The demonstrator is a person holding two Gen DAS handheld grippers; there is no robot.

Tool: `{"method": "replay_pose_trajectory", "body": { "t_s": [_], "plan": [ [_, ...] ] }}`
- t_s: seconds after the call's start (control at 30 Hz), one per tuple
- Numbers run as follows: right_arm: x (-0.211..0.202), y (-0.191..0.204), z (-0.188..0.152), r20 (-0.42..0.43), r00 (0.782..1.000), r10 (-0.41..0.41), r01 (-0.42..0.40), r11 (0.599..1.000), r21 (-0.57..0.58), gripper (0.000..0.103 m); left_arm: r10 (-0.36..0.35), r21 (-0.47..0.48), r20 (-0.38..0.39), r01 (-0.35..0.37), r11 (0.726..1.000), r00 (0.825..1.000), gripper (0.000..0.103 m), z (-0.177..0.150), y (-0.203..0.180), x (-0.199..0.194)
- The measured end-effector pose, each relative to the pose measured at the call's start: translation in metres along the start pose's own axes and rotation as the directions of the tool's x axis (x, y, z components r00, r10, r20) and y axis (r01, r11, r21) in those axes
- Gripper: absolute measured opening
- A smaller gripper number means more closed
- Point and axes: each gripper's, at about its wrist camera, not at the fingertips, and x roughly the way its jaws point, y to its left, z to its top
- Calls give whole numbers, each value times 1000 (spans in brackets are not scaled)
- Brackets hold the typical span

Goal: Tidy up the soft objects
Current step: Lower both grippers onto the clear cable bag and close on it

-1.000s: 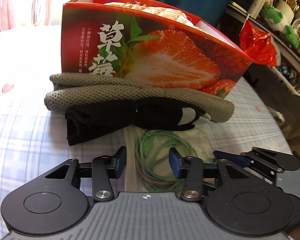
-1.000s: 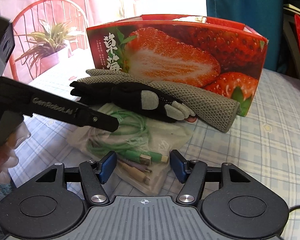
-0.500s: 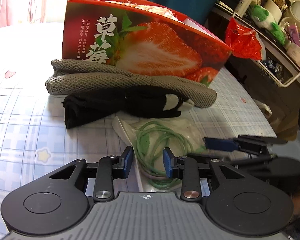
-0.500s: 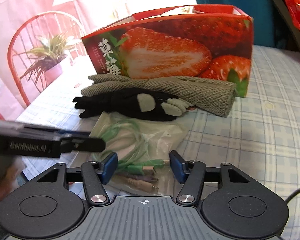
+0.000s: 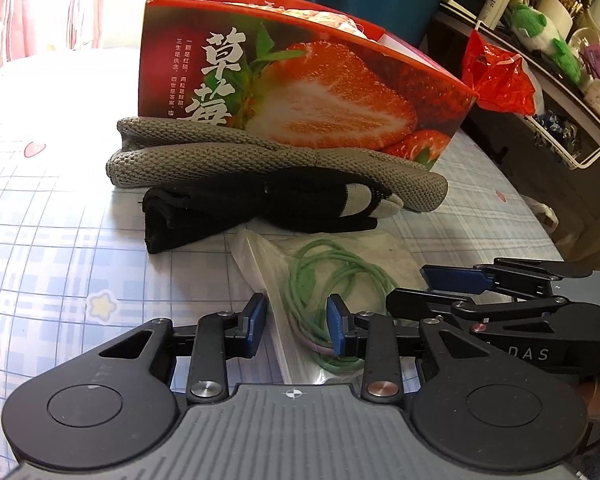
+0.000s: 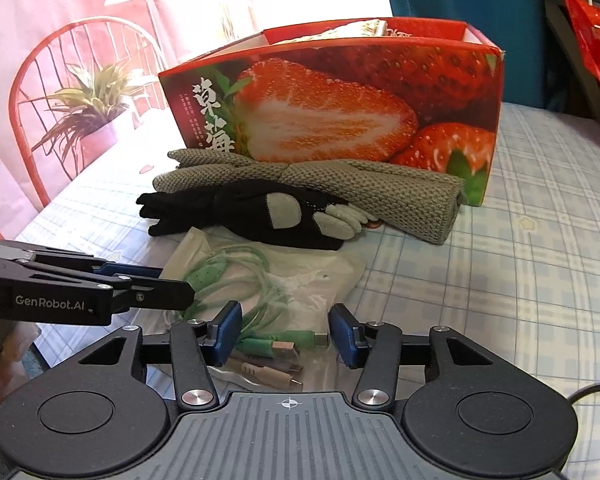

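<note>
Red box (image 5: 300, 92) printed with strawberries and white characters. Grey knit cloth (image 5: 260, 160); black glove (image 5: 236, 212), pale grey patches. Mint-green cable (image 5: 332, 280) in clear bag (image 5: 396, 256). Desk (image 5: 60, 240) cover pale blue-and-white plaid, small stars.

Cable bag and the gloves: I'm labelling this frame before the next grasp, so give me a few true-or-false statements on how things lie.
1. The clear bag holds green cables. True.
2. The black glove lies inside the strawberry box. False: it lies on the tablecloth in front of the box.
3. The grey knit glove lies between the black glove and the box. True.
4. The right tool grips the grey knit glove. False: its jaws stand open over the bag's cable plugs.
</note>
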Motion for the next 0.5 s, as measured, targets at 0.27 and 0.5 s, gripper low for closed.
{"method": "replay_pose_trajectory", "body": {
  "t_s": [0.27,0.5],
  "plan": [
    [4,-4,0,0,999,34,-34,999,38,49,-91,-83,16,92,992,996,58,-1,6,3],
    [-1,0,-1,10,998,65,-65,997,37,43,-110,-119,23,112,987,994,41,-4,11,1]
  ]
}}
